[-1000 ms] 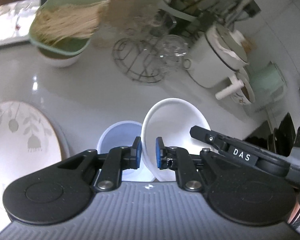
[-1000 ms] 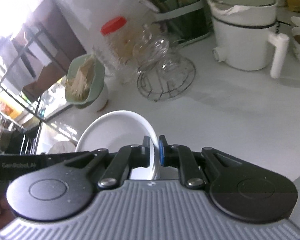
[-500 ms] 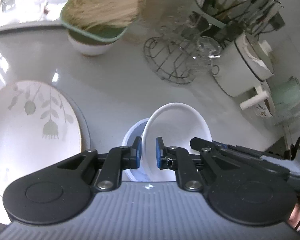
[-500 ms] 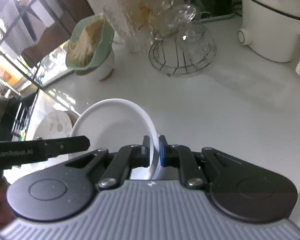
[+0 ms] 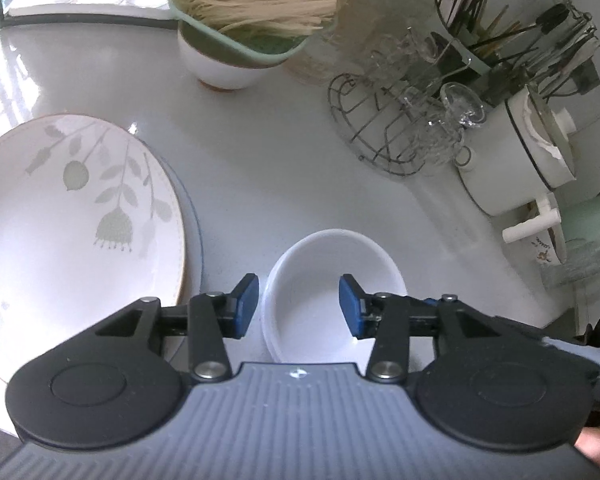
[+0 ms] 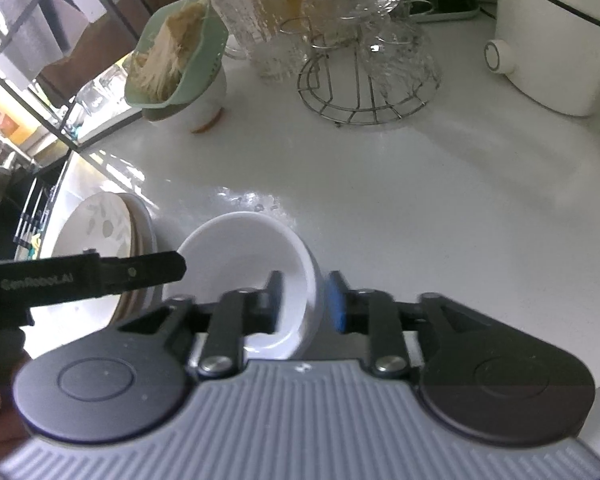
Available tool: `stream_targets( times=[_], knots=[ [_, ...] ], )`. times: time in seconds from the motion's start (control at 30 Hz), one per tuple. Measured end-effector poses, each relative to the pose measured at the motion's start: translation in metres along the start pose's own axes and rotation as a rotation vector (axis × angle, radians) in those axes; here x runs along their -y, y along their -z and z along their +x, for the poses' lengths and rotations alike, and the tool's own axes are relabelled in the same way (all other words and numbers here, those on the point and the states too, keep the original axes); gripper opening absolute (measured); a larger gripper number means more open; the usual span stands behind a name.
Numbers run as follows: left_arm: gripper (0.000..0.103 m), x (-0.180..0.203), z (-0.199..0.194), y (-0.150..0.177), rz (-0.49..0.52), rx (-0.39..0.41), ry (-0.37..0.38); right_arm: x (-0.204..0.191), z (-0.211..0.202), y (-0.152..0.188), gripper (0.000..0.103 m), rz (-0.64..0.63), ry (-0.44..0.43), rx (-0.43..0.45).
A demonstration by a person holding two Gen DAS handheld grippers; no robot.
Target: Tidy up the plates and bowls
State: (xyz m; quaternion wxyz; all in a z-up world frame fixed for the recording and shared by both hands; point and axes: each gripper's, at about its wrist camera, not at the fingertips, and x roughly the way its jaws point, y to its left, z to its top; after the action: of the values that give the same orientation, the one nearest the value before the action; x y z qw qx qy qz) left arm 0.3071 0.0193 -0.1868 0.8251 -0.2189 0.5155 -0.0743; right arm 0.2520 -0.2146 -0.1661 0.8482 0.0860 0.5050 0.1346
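The white bowl (image 5: pixel 332 292) sits on the counter (image 5: pixel 260 168) beside the plates (image 5: pixel 72 216); both the left gripper (image 5: pixel 298 306) and right gripper (image 6: pixel 306 300) are opening off its rim (smooth, breakable, best pinched at the rim).

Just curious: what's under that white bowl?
The white bowl sits nested in another bowl; only that one's pale rim shows, the rest is covered.

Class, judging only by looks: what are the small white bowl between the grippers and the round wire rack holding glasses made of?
Small white bowl: probably glazed ceramic or melamine; smooth, glossy, opaque white, which one is unclear. Round wire rack: metal, apparently bare steel; thin grey wires with a dull shine.
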Motion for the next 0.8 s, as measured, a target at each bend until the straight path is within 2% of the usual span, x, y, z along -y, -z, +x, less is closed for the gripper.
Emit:
stream_targets(
  times=[0.13,0.23,0.37,0.57,0.73,0.8],
  knots=[
    [0.051,-0.005,0.000,0.004,-0.003,-0.021,-0.005,0.006,-0.001,0.001,0.039,0.040,0.002,-0.005],
    [0.056,-0.010,0.000,0.005,-0.018,-0.027,-0.024,0.013,0.005,0.004,0.039,0.080,0.016,-0.017],
    [0.056,-0.014,-0.001,0.005,-0.031,-0.027,-0.007,0.023,0.015,0.006,0.039,0.169,-0.023,-0.044],
    [0.056,-0.018,-0.001,0.006,-0.053,-0.007,-0.001,0.017,0.025,0.006,0.040,0.160,-0.064,-0.034],
    [0.056,-0.009,-0.004,0.010,0.013,-0.012,-0.025,0.015,0.033,0.009,0.038,0.192,-0.093,-0.046],
    [0.056,-0.006,-0.003,0.012,0.023,-0.020,-0.016,0.017,0.036,0.011,0.034,0.225,-0.102,-0.052]
  ],
)
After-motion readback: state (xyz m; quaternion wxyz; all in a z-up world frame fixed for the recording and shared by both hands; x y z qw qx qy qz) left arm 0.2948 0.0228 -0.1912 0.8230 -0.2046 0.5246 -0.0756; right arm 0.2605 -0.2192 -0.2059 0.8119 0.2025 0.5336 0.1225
